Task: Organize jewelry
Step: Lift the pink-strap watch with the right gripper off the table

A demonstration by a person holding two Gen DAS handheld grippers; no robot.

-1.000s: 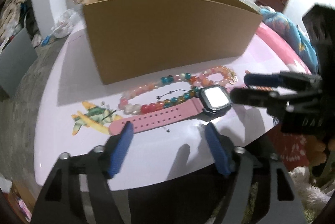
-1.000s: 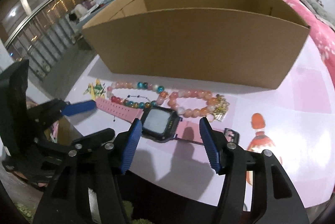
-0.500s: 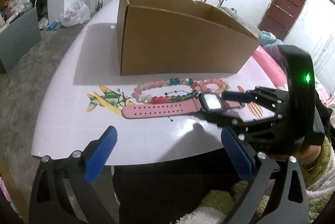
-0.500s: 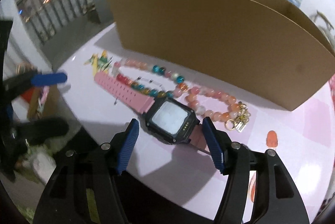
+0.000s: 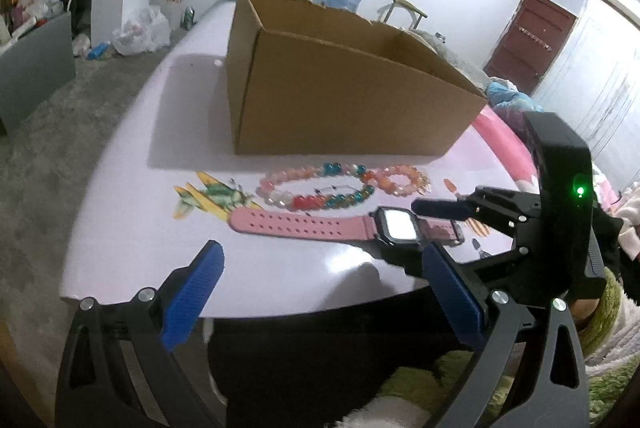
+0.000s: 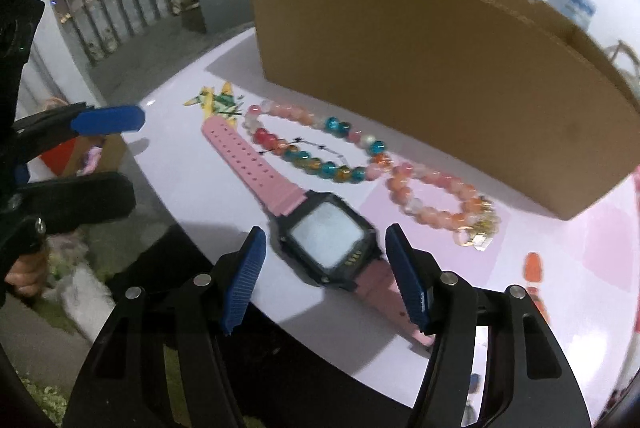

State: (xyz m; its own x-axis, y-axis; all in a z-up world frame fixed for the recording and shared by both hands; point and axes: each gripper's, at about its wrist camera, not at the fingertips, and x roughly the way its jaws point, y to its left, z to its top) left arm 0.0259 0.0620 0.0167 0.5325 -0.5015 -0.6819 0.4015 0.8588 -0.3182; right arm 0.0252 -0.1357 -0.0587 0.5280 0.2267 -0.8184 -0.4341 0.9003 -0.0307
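A pink-strapped watch (image 5: 304, 226) (image 6: 256, 167) with a black square face lies flat near the front edge of the white table (image 5: 140, 228). My right gripper (image 6: 324, 276) (image 5: 408, 234) is open, with the watch face between its blue pads and small gaps on both sides. Back from the table edge, short of the strap's free end, my left gripper (image 5: 322, 292) (image 6: 120, 155) stands wide open and holds nothing. Behind the watch lie a multicoloured bead bracelet (image 5: 304, 203) (image 6: 336, 125) and a pink-orange bead bracelet (image 5: 384, 183) (image 6: 440, 183) with a gold charm. An open cardboard box (image 5: 340, 99) (image 6: 420, 67) stands behind them.
A printed plane picture (image 5: 212, 197) marks the tabletop left of the strap. The table edge runs just under both grippers. A pink blanket (image 5: 504, 143) lies to the right. A plastic bag (image 5: 140, 31) sits on the floor at the far left.
My left gripper has opened wider and drawn back from the strap end. My right gripper has rolled and still straddles the watch face. The watch and bracelets have not moved.
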